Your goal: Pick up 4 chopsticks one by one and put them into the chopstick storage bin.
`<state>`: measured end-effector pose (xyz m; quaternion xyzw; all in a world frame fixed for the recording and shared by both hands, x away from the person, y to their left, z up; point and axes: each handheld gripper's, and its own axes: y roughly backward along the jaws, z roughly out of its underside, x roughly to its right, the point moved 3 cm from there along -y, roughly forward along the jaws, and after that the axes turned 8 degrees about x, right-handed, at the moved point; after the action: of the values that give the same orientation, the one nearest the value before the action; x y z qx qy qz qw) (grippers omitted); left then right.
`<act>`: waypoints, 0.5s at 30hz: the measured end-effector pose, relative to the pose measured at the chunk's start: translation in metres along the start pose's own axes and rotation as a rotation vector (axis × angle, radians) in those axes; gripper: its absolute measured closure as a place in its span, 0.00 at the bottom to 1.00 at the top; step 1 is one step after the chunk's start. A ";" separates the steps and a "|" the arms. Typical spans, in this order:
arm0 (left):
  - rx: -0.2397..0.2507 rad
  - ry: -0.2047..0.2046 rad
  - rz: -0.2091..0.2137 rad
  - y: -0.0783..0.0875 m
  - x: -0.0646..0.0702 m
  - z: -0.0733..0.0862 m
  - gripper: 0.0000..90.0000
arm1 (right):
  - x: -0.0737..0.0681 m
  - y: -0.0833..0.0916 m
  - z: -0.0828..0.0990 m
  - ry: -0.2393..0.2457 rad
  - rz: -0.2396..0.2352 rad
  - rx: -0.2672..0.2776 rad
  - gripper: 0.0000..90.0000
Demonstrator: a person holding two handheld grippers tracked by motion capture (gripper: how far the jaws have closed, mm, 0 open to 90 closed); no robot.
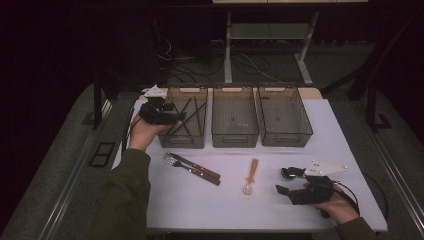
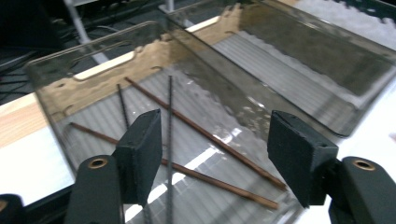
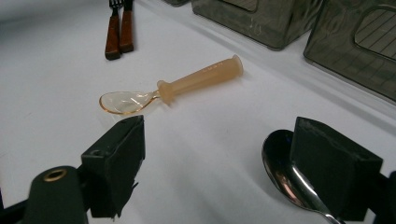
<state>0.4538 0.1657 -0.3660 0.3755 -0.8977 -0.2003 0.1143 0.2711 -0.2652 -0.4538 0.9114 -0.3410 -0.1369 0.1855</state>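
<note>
My left gripper [image 1: 174, 116] hovers open over the leftmost of three smoky clear bins [image 1: 183, 138]. In the left gripper view its jaws [image 2: 215, 140] stand wide apart above several chopsticks lying in that bin, brown ones [image 2: 205, 133] and thin black ones [image 2: 169, 121]; the pads touch none of them. My right gripper [image 1: 286, 181] rests low at the table's front right, open [image 3: 217, 154]. A metal spoon [image 1: 289, 173] lies by its far jaw, the bowl [image 3: 280, 163] partly hidden behind that pad. An orange plastic spoon [image 3: 187, 81] lies ahead of it on the white table [image 1: 200, 205].
The middle bin [image 1: 235, 134] and right bin [image 1: 285, 135] stand in a row behind. Two wooden-handled forks [image 1: 192, 167] lie side by side left of the orange spoon [image 1: 251, 176]. Table edges run close on all sides, with dark floor and desk legs beyond.
</note>
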 end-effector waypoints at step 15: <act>-0.012 -0.088 0.102 0.022 0.038 0.009 0.26 | -0.001 0.000 0.000 0.001 0.001 -0.001 0.20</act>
<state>0.4108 0.1549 -0.3617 0.3196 -0.9185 -0.2159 0.0869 0.2709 -0.2646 -0.4536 0.9112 -0.3411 -0.1367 0.1862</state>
